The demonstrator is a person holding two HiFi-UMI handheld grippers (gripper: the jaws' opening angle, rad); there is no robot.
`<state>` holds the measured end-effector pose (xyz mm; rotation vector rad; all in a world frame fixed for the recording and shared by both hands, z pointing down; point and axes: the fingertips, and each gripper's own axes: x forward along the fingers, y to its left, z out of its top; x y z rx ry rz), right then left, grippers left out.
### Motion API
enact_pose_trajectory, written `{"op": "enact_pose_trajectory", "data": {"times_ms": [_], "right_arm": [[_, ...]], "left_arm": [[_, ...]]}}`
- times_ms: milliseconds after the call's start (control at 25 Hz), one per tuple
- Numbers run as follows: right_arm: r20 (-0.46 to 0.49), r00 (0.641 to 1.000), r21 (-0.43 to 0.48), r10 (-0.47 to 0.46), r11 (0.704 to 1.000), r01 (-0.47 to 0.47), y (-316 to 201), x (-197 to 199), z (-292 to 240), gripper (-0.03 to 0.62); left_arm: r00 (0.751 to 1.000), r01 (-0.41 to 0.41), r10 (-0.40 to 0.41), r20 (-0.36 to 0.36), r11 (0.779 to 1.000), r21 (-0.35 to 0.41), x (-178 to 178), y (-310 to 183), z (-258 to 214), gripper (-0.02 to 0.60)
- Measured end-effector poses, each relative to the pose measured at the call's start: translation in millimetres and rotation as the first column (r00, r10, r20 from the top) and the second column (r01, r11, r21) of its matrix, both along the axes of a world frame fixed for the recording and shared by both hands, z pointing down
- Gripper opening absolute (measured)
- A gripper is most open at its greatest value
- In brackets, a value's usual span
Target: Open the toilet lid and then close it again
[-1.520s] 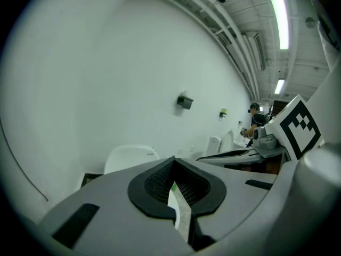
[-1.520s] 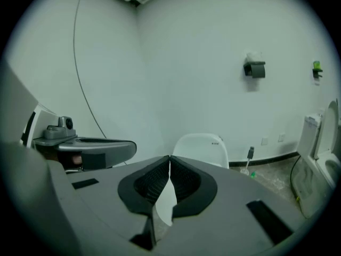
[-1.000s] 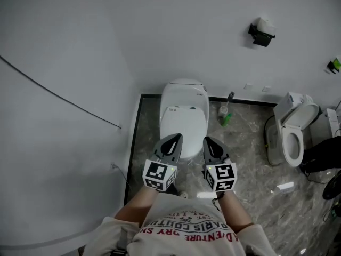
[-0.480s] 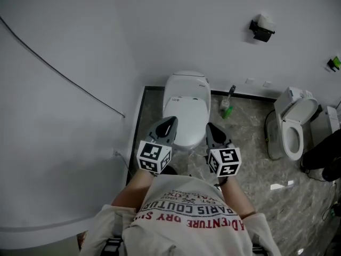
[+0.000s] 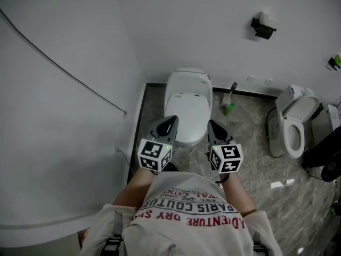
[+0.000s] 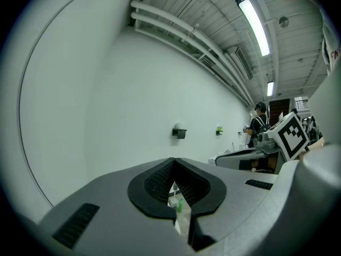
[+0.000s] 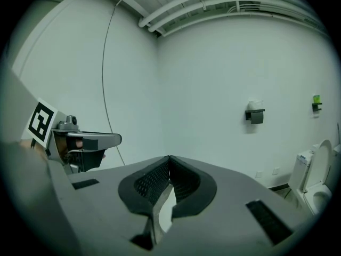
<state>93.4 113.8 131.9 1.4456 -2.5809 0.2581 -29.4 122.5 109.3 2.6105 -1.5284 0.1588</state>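
Observation:
A white toilet [image 5: 186,103] with its lid [image 5: 186,116] down stands against the far wall in the head view. My left gripper [image 5: 169,122] hovers over the lid's near left edge, shut, with nothing between its jaws. My right gripper [image 5: 214,126] hangs just right of the bowl, shut and empty as well. In the left gripper view the jaws of the left gripper [image 6: 173,167] meet at the tips, and the right gripper's marker cube [image 6: 292,135] shows at the right. In the right gripper view the right gripper [image 7: 169,161] has its tips together, with the white lid [image 7: 166,212] showing below them.
A toilet brush and a green bottle [image 5: 229,106] stand on the marble floor right of the toilet. A second toilet [image 5: 292,124] with its lid raised is at the far right. A black paper holder [image 5: 262,28] hangs on the wall. A thin cable [image 5: 64,71] runs across the left wall.
The view has shifted, so the toilet sits slightly higher in the frame. Both grippers have drawn back a little toward my body, the left more than the right.

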Motion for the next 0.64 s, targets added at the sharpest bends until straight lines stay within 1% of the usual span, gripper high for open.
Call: {"op": "enact_pose_trajectory", "data": {"times_ms": [320, 640], "right_arm": [[-0.007, 1.0, -0.003, -0.008, 1.0, 0.008, 3.3, -4.3, 5.3, 0.014], [-0.022, 1.0, -0.006, -0.002, 1.0, 0.002, 9.7, -5.0, 7.9, 0.014]], "left_arm": [[1.0, 0.01, -0.01, 0.001, 1.0, -0.012, -1.3, 0.2, 7.0, 0.006], [1.0, 0.011, -0.011, 0.022, 1.0, -0.026, -2.3, 5.1, 13.6, 0.006]]}}
